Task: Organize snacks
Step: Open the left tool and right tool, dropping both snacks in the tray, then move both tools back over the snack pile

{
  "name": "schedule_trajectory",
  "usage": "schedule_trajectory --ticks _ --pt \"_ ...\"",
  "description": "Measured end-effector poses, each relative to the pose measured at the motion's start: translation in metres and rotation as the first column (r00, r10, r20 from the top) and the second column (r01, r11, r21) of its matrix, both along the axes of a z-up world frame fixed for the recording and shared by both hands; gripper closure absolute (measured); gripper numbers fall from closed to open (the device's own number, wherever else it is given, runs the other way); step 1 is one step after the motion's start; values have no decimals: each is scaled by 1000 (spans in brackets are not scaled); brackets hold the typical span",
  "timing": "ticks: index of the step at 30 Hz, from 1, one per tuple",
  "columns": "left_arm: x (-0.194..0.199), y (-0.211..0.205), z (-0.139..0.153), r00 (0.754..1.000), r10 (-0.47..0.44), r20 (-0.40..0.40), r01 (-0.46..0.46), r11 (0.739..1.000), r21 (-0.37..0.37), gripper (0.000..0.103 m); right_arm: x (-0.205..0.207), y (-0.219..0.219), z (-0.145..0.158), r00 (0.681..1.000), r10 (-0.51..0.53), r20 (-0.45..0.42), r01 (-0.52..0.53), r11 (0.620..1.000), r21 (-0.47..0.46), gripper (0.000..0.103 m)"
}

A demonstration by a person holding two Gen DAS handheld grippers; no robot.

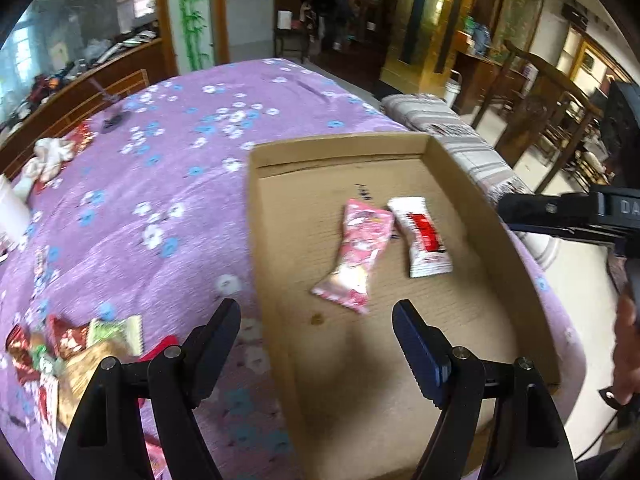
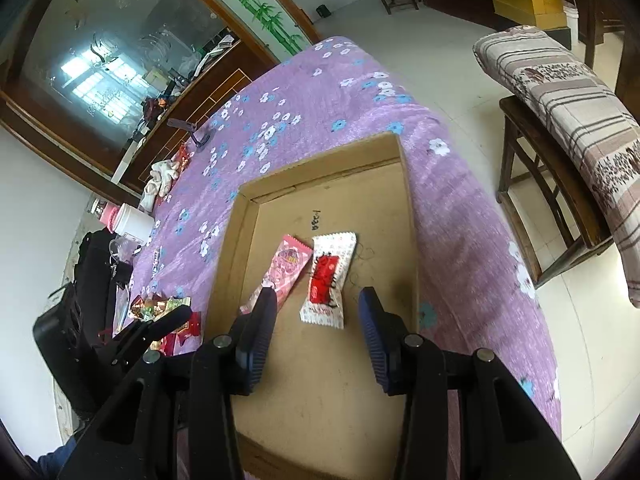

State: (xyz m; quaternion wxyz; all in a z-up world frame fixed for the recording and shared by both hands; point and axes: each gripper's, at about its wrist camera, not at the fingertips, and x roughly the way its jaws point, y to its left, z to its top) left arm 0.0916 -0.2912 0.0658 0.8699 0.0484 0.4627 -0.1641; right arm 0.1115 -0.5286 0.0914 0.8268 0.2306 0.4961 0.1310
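A shallow cardboard tray [image 1: 472, 184] [image 2: 410, 216] lies on the purple flowered cloth. In it lie a pink snack packet [image 1: 358, 250] [image 2: 282, 268] and a white packet with a red label [image 1: 420, 236] [image 2: 330, 276], side by side. My left gripper [image 1: 316, 320] is open and empty, above the tray's left wall. My right gripper [image 2: 316, 304] is open and empty, over the tray just short of the white packet. A heap of loose snack packets [image 1: 68, 344] [image 2: 162, 306] lies on the cloth left of the tray.
A white jar [image 2: 134, 220], a white cloth [image 1: 50, 152] [image 2: 162, 176] and a small dark stand [image 2: 196, 132] are on the far left of the table. A striped cushion on a wooden chair [image 2: 560, 112] stands right of the table. A black bag [image 2: 92, 280] sits at the left.
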Motion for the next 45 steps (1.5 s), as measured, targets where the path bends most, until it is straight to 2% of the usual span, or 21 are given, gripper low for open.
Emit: schedule_trajectory --ticks 4,6,12,18,21,32,38,45 --pt "-3 8 -9 999 41 -1 -41 999 17 22 -8 -5 -5 1000 -5 -16 5 1000 3 61" --pt "-5 9 -17 998 53 -29 -53 999 5 22 -10 -4 -7 1000 1 -25 -1 1000 2 61" --pt "-12 0 -35 992 35 -125 -44 997 -70 22 -19 -1 -9 999 17 -30 -17 1000 1 61" --pt "-26 -22 -31 991 9 -133 -18 997 -72 22 -31 -8 -2 1000 14 -11 -14 1000 -1 61" --pt "-33 -25 -30 993 13 -118 -18 999 -41 22 -38 -13 -2 1000 7 -12 -7 1000 9 61" --pt "-63 1 0 999 50 8 -50 998 -22 22 -58 -3 -10 999 27 -29 -26 999 36 61" --pt "-80 26 10 998 20 54 -18 999 -37 22 -64 29 -7 999 34 -19 -34 999 33 61" --pt "-97 101 18 995 68 78 -64 997 -53 22 -68 98 -4 996 79 -31 -79 997 16 62"
